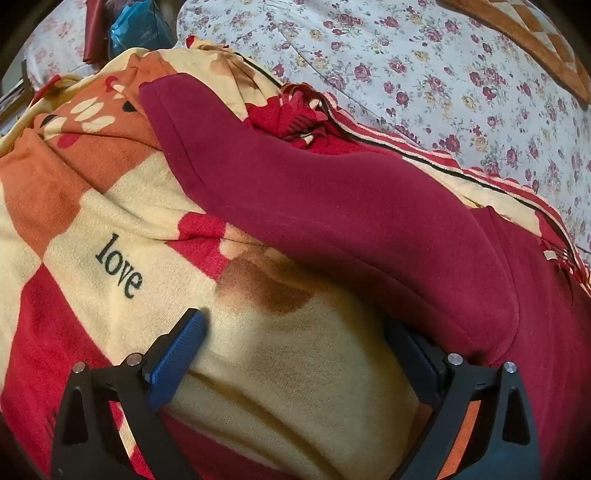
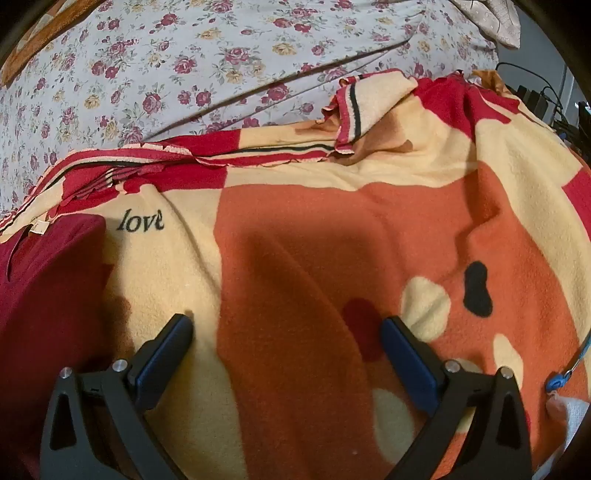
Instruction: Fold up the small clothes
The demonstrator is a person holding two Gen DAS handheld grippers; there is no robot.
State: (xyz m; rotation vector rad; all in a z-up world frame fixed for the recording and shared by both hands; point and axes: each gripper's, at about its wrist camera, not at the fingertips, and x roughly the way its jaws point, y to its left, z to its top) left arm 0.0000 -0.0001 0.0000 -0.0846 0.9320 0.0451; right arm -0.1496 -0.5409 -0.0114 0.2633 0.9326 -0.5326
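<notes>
A dark maroon garment [image 1: 332,206] lies on a fleece blanket [image 1: 122,206] patterned in cream, red and orange. It stretches from the upper left to the lower right of the left wrist view. My left gripper [image 1: 295,325] is open just above the blanket. Its right finger [image 1: 410,343] sits under the garment's near edge, and its left finger [image 1: 184,343] is over bare blanket. In the right wrist view the garment [image 2: 48,288] lies at the left edge. My right gripper [image 2: 286,325] is open and empty over the blanket [image 2: 314,240], to the right of the garment.
The blanket lies on a bed with a floral sheet [image 1: 424,74] [image 2: 166,66]. A blue bag [image 1: 140,26] and dark red cloth stand at the far left corner. Cables [image 2: 546,99] hang off the bed's right side. A white cloth [image 2: 565,410] and a blue clip [image 2: 556,380] lie at the right edge.
</notes>
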